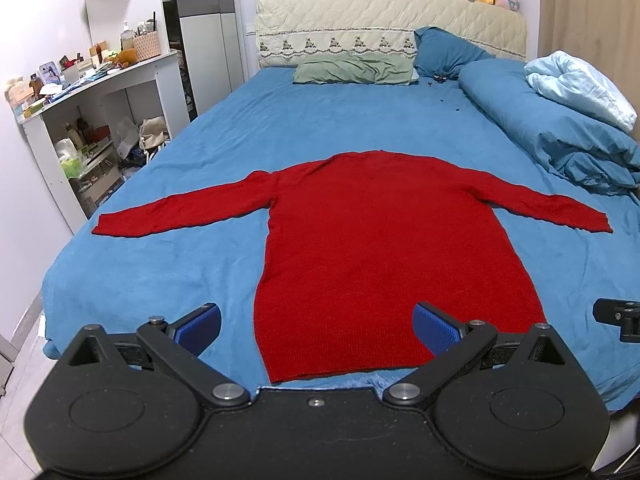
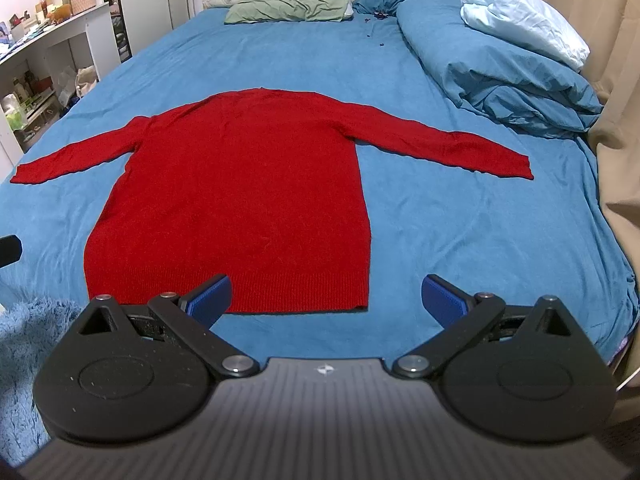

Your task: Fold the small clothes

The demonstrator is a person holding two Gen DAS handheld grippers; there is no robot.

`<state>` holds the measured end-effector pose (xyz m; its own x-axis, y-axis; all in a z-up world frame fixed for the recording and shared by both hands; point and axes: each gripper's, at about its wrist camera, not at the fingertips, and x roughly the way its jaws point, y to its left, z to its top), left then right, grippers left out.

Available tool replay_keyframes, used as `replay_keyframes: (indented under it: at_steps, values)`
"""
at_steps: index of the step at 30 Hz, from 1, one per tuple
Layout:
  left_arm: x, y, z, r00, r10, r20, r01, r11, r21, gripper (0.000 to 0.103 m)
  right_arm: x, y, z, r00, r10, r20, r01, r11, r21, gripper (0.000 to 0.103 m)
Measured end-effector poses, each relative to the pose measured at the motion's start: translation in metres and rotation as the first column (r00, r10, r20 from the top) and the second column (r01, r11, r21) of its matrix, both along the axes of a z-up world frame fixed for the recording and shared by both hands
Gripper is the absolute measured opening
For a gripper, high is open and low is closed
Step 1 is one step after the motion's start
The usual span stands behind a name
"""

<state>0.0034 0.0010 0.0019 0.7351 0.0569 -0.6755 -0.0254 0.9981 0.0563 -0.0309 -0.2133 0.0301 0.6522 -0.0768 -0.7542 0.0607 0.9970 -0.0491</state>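
Observation:
A red long-sleeved sweater (image 1: 380, 232) lies flat on the blue bed sheet (image 1: 192, 264), hem toward me, both sleeves spread out to the sides. It also shows in the right wrist view (image 2: 248, 184). My left gripper (image 1: 318, 326) is open and empty, held just above the hem, its blue pads (image 1: 434, 330) astride the hem's left and middle part. My right gripper (image 2: 326, 298) is open and empty, above the hem's right corner. The edge of the right gripper (image 1: 618, 318) shows in the left wrist view.
A rolled blue duvet (image 1: 552, 132) and a pale blue blanket (image 1: 580, 84) lie along the bed's right side. A green pillow (image 1: 352, 70) and a blue pillow (image 1: 444, 52) sit at the headboard. White shelves (image 1: 92, 120) with clutter stand left. A beige curtain (image 2: 616, 92) hangs right.

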Motion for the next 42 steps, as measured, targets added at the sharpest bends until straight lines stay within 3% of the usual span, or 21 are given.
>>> replay_keyframes:
  at_steps: [42]
  values:
    - [-0.0008, 0.0012, -0.0011, 1.0, 0.007, -0.004, -0.007, 1.0, -0.01, 0.103, 0.0021, -0.0019, -0.0086, 1.0, 0.012, -0.005, -0.012, 1.0, 0.013, 0.103]
